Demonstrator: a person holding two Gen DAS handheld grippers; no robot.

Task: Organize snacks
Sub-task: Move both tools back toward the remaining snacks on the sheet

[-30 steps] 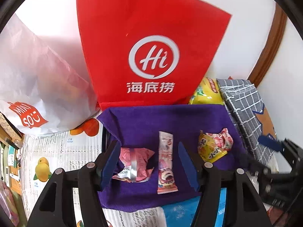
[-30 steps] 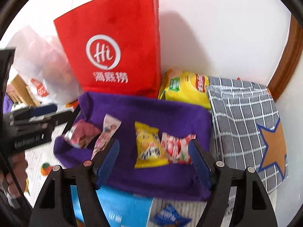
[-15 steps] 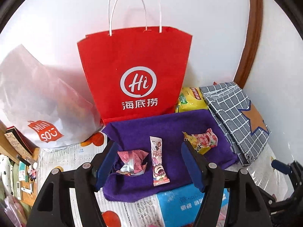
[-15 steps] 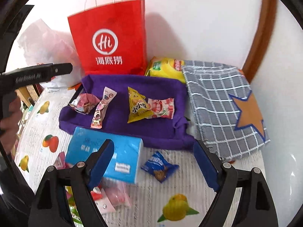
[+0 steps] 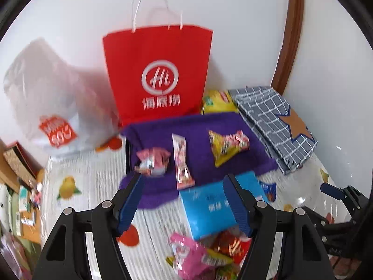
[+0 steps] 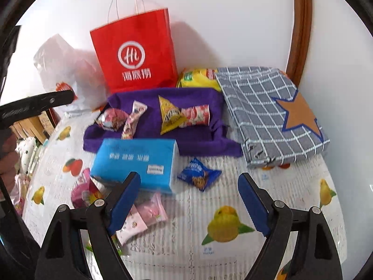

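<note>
A purple cloth (image 5: 198, 126) (image 6: 200, 137) lies on the fruit-print table and carries a crumpled pink packet (image 5: 152, 161) (image 6: 112, 119), a long pink bar (image 5: 181, 161) (image 6: 132, 121), a yellow triangular packet (image 5: 221, 149) (image 6: 169, 116) and a red-and-white packet (image 5: 240, 140) (image 6: 198, 116). In front of it sit a blue tissue pack (image 5: 209, 210) (image 6: 135, 161) and a small blue snack packet (image 6: 199, 173). Loose pink and red snacks (image 5: 200, 256) (image 6: 149, 212) lie nearer. My left gripper (image 5: 184, 186) hangs open above the tissue pack. My right gripper (image 6: 188, 182) is open over bare table, holding nothing.
A red paper bag (image 5: 158, 74) stands against the wall behind the cloth, with a white plastic bag (image 5: 46, 98) on its left. A yellow chip bag (image 6: 198, 77) and a grey checked bag with a star (image 6: 275, 112) lie at the right. Boxes crowd the left table edge.
Both grippers have drawn back from the purple cloth, so the tissue pack and loose snacks in front of it now show. Both pairs of jaws stand wider than a second ago.
</note>
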